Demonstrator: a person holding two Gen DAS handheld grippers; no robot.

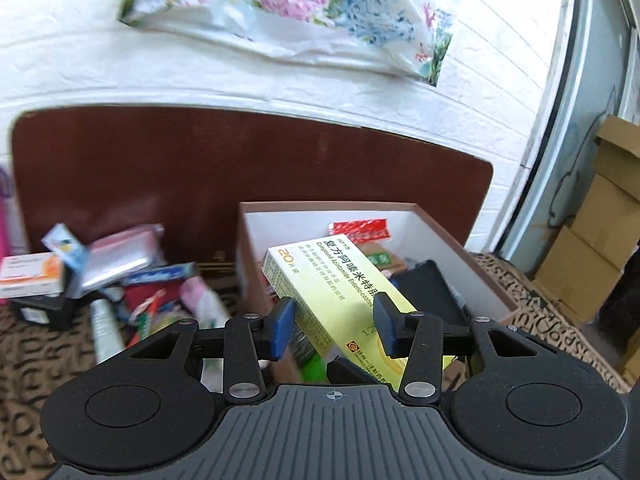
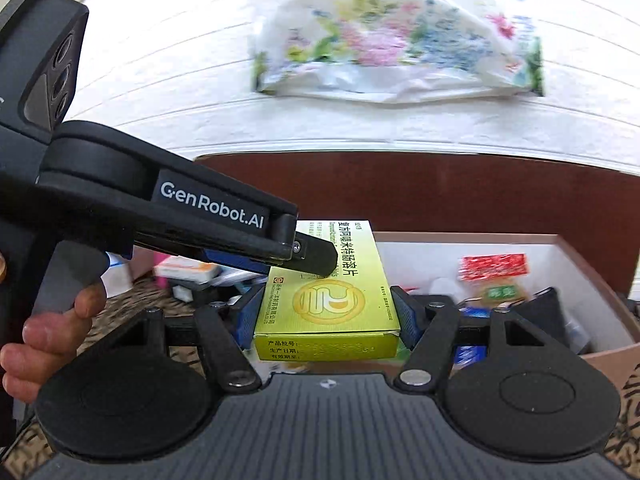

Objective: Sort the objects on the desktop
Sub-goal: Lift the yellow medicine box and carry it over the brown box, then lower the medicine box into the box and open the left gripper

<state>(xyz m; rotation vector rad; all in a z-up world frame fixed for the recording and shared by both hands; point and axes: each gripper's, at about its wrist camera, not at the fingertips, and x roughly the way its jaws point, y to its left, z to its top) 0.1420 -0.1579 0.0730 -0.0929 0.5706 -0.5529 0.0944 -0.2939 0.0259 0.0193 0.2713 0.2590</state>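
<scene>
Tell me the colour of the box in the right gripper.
Yellow-green medicine box, clearest in the right wrist view.

Bright daylight fills both my wrist feeds, strongest off the white wall (image 1: 280, 80), which washes out near the window (image 1: 580, 120) at the left view's right edge. Motion blur smears the floral bag (image 2: 400, 40) and the loose clutter (image 1: 120, 272). Fisheye curvature bends the wall's lines, and the corners go black. The yellow box (image 2: 328, 300) reads sharp.
</scene>
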